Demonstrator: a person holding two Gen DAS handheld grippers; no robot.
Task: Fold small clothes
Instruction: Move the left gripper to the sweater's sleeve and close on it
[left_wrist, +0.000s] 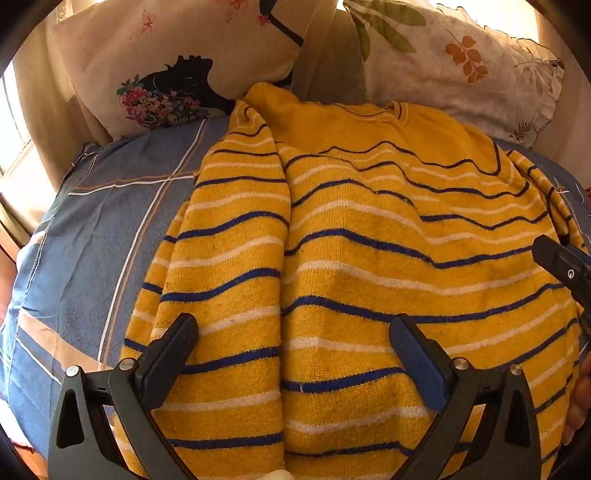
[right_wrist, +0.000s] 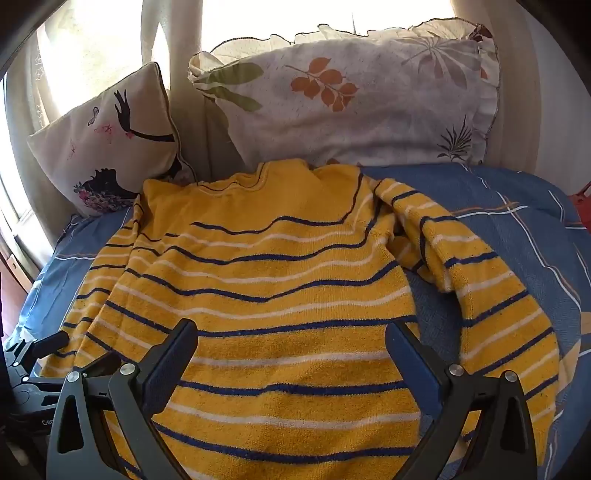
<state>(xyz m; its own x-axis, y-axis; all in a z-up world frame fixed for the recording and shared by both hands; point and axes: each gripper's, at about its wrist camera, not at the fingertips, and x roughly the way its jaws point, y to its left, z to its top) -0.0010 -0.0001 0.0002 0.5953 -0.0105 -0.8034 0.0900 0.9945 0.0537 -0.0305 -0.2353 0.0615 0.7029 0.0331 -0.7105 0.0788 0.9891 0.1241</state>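
A yellow sweater with blue and white stripes (left_wrist: 369, 258) lies flat on the blue checked bedsheet (left_wrist: 92, 240), collar toward the pillows. Its left sleeve (left_wrist: 229, 236) is folded in over the body. In the right wrist view the sweater (right_wrist: 277, 295) shows its right sleeve (right_wrist: 491, 295) spread out to the side on the sheet. My left gripper (left_wrist: 295, 332) is open and empty just above the lower body of the sweater. My right gripper (right_wrist: 291, 336) is open and empty above the sweater's lower middle. Each gripper shows at the edge of the other's view.
A cream cushion with a black figure print (right_wrist: 110, 147) and a white leaf-print pillow (right_wrist: 351, 96) lean at the head of the bed. Curtains and a bright window stand behind them. The bedsheet (right_wrist: 517, 229) extends right of the sweater.
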